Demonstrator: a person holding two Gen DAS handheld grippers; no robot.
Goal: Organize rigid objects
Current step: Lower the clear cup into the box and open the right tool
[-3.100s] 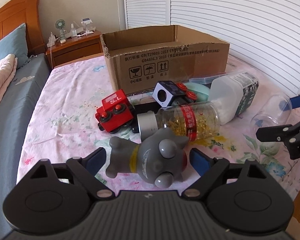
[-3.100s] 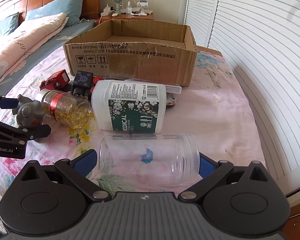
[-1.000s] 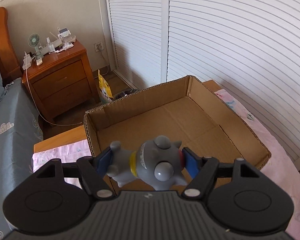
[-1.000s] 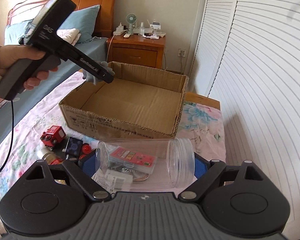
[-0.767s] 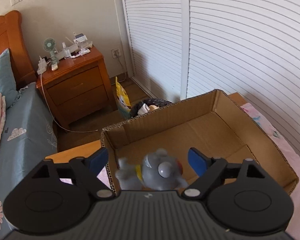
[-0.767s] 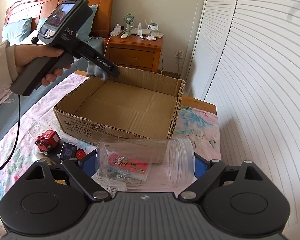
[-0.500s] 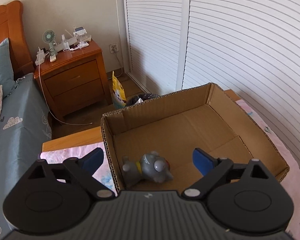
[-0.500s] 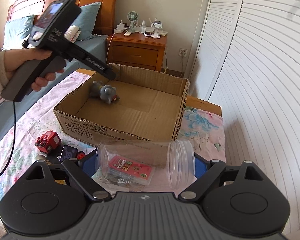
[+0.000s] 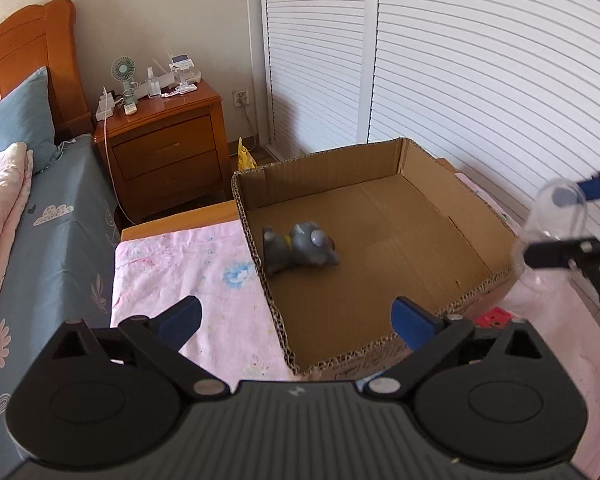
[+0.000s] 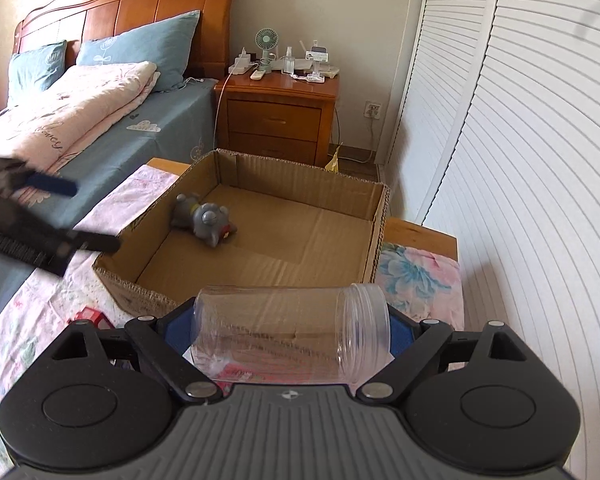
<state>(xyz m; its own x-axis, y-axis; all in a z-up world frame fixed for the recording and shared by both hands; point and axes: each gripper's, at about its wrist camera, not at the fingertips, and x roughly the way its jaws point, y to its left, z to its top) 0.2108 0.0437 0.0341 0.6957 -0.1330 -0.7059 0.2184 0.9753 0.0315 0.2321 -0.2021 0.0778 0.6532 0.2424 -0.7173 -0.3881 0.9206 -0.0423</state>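
Left wrist view: left gripper [image 9: 296, 318] is spread wide, nothing between the blue pads [image 9: 182, 314]. It hangs above the near edge of the cardboard box [image 9: 404, 160], straddling the box's near-left wall, with the pink floral sheet [image 9: 188, 268] under its left finger. Grey toy figure [image 9: 298, 246] lies on its side on the box floor, ahead of the fingers and slightly left of centre, up against the left wall; a little blurred. Off to the right, level with the box's right rim, the right gripper [image 9: 572, 220] shows side-on with the clear jar [image 9: 552, 216] between its fingers. A small red item [image 9: 494, 316] sits on the sheet outside the box, just right of the right finger; can't tell what it is. Nightstand [image 9: 168, 148] stands beyond the box to the left.

Right wrist view: right gripper [image 10: 292, 332] is clamped on the clear jar [image 10: 292, 332], which lies crosswise between the pads, open mouth to the right. Jar is held in the air just short of the box's [image 10: 376, 216] near wall. Grey toy [image 10: 204, 218] is inside the box, ahead and to the left, near the left wall. Left gripper [image 10: 74, 216] is at far left, motion-blurred, fingers apart, tips near the box's left rim. Something red [image 10: 92, 316] on the sheet below, left of the left finger. Nightstand [image 10: 280, 116] is straight ahead past the box.
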